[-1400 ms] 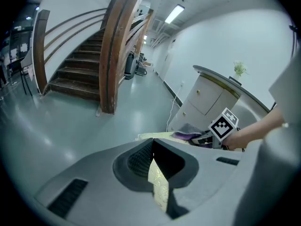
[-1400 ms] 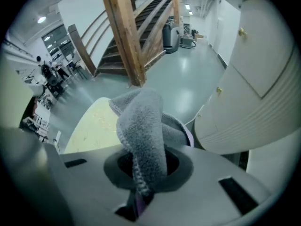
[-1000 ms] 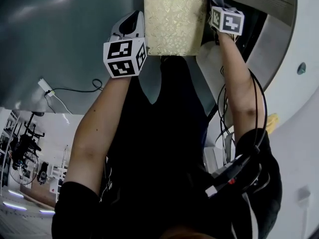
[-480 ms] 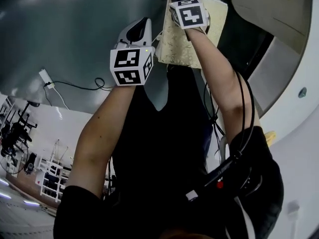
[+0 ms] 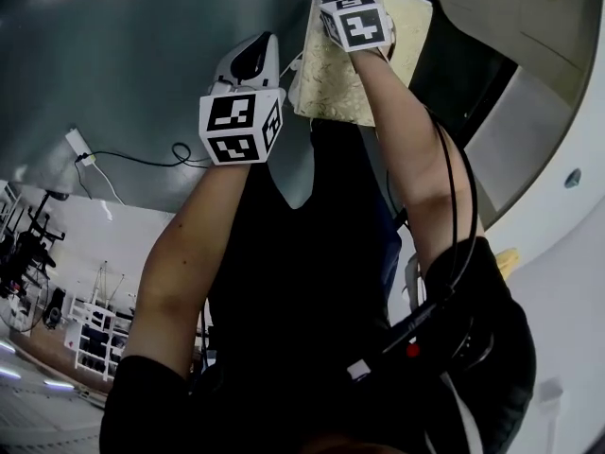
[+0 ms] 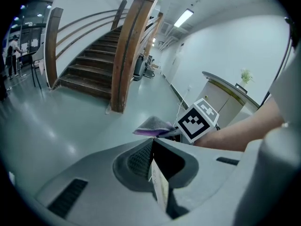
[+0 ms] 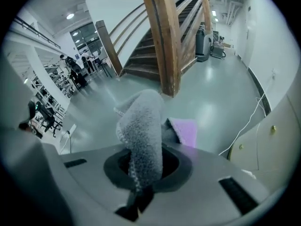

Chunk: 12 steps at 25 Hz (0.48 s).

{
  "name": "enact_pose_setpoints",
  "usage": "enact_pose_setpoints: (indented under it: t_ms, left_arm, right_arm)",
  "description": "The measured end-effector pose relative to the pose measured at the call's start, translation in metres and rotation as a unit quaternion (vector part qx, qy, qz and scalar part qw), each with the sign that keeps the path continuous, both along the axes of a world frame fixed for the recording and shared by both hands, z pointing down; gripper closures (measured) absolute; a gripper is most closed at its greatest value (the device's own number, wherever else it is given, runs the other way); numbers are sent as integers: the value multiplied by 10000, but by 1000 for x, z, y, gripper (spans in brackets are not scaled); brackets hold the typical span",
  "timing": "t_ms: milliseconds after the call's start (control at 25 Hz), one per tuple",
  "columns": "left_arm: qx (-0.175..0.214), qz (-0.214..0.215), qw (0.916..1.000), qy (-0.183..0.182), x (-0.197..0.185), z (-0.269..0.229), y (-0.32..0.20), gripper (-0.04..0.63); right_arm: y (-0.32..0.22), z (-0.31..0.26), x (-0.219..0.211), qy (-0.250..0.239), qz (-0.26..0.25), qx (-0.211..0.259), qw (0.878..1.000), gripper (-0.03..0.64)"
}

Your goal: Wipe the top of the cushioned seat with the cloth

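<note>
The left gripper (image 6: 152, 147) is nearest, its jaws clenched on a thin pale flap (image 6: 160, 189); from the head view I judge this to be the left edge of the seat (image 5: 331, 74), though I cannot be sure. The gold-patterned seat lies just beyond, between the two outstretched arms. Farthest out, over the seat's far part, the right gripper (image 7: 142, 167) grips the cloth (image 7: 141, 126), a fuzzy grey bunch standing up out of the jaws. To wipe well, the left should hold the seat steady while the right tilts so the cloth's broad face, not the jaws, presses the fabric, then sweeps edge to edge in overlapping strokes.
</note>
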<state>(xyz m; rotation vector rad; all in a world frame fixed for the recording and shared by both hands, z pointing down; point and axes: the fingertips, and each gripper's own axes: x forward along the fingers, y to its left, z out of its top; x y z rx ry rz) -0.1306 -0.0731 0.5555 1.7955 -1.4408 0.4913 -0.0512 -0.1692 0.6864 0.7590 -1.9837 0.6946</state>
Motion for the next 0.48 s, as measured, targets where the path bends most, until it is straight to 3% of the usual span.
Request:
enact_pose_setpoints:
  t_ms: [160, 480]
  left_arm:
    - [139, -54, 9998, 142, 2, -6, -4, 591]
    - [162, 91, 9996, -222, 14, 1, -20, 591]
  right_arm:
    - [1, 1, 15, -3, 237, 48, 9997, 588]
    - [-9, 2, 75, 76, 676, 8, 9977, 588]
